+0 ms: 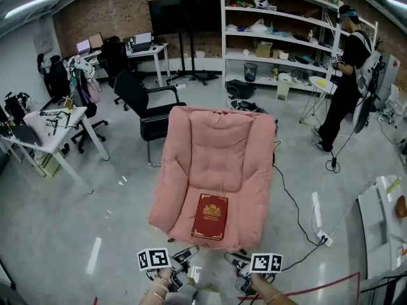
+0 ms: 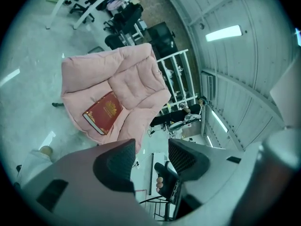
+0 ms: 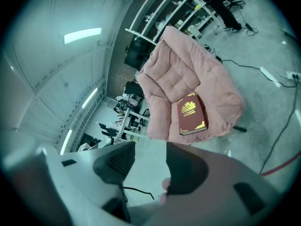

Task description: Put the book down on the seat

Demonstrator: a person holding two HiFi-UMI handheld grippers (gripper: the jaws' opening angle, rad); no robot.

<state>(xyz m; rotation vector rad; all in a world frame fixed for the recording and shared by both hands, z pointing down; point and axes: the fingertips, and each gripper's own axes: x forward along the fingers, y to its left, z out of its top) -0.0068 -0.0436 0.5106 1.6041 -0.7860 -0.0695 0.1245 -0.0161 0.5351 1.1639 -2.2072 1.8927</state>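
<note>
Red book (image 1: 210, 216) lies flat on the pink seat (image 1: 191, 138), cover up. It is on the front part of the cushion, about midway between the two padded arms. Its near edge is close to the front edge of the cushion but, as far as I can judge, it does not hang over. So the putting down looks done, and the step in hand is, I think, only a clean finish.

Left gripper (image 2: 151, 161) has its jaws spread, with nothing between them; only floor and far things show through the gap. Right gripper (image 3: 146, 166) is spread and empty as well. Both hang low in front of the person, well apart from the seat and from the book.

To finish well, I would advise to leave both pairs of jaws apart and to hold the grippers on the person's side. In this way no pad catches the cover or pushes the book toward the edge. The cushion looks soft and quilted, so a book on it may tilt or slide; it is wise to watch for a moment whether it rests calm. If it seems too near the front, the better way is to push it gently deeper with one pad against the near edge, not to pinch it.
</note>
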